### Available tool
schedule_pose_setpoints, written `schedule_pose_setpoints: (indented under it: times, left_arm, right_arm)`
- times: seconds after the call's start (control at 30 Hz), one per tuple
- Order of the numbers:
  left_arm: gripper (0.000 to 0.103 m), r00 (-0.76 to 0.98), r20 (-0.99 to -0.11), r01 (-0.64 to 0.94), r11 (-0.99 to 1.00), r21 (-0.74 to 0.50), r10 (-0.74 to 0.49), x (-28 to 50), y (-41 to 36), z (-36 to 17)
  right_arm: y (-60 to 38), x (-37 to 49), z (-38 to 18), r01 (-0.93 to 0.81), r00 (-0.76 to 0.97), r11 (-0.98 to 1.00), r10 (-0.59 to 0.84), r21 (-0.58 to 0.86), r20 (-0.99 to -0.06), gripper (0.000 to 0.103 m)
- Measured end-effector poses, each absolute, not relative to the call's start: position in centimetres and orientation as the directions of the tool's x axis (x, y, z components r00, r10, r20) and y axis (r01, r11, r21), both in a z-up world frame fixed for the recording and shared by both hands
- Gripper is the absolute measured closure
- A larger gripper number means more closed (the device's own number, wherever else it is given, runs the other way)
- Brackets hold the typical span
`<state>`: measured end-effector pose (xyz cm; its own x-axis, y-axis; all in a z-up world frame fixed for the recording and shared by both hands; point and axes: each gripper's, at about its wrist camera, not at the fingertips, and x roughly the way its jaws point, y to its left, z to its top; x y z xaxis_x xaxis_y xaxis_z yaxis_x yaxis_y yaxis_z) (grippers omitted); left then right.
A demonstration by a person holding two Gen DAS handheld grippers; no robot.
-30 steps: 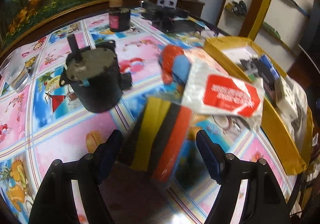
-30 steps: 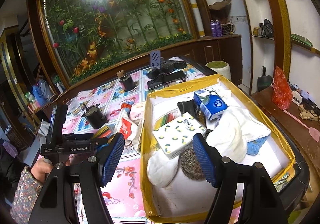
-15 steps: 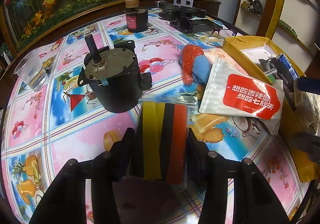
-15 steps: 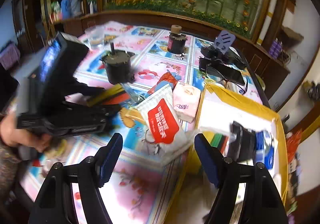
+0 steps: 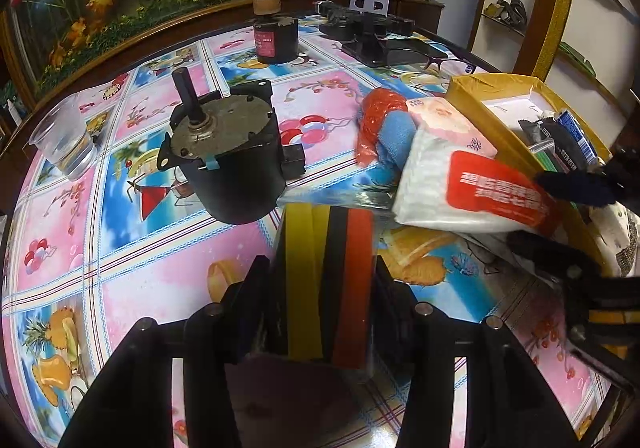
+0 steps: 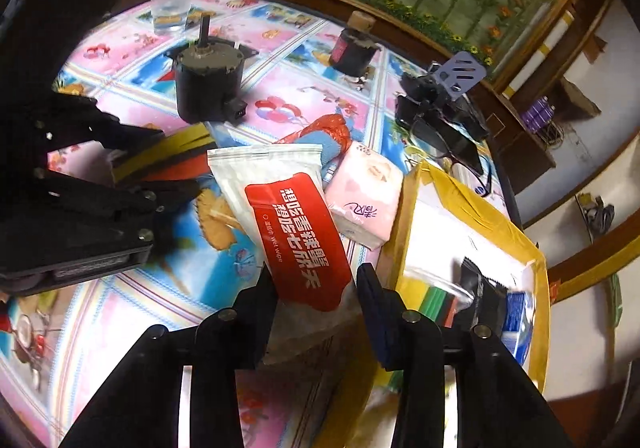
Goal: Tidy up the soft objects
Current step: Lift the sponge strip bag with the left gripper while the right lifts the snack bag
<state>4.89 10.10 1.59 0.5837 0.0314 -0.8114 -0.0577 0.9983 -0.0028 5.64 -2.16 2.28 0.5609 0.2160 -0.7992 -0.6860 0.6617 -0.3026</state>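
Right wrist view: the right gripper (image 6: 316, 288) closes around the soft, slippery wet-wipe pack (image 6: 288, 215) at its crushable end, while the left gripper (image 5: 320, 288) clamps striped sponges (image 5: 326, 280).

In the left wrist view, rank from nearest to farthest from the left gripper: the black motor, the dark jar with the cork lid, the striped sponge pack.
1. Striped sponge pack, between the left gripper's jaws.
2. Black motor, ahead, slightly left.
3. Dark jar, at the table's far edge.

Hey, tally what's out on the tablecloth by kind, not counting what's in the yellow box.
Packs of wipes or tissues: 2 (wipes pack, pink tissue pack)
Striped foam pack: 1
Motors: 2 (big motor, small motor)
Plastic cup: 1
Total: 6
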Motion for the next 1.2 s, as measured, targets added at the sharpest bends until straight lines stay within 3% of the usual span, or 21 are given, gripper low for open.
schedule_pose_setpoints:
  times: [0.23,0.57,1.2]
  left_arm:
    - [0.055,0.599,-0.800,-0.065,0.998,-0.017,0.025,4.5,10.3,2.2]
    - [0.055,0.664,-0.748,-0.047,0.998,-0.048,-0.004,3.7,9.8,3.8]
    - [0.055,0.705,-0.709,-0.015,0.999,-0.048,-0.024,3.1,8.3,4.9]
  right_arm:
    - [-4.6,2.2,3.3,-0.668,0.494,0.738,0.344,-0.095,-0.799,0.060]
    - [-9.4,0.5,4.1,-0.556,0.525,0.821,0.470,0.132,-0.709,0.060]
    - [-10.3,-0.6,4.9,-0.549,0.525,0.812,0.519,0.198,-0.674,0.060]
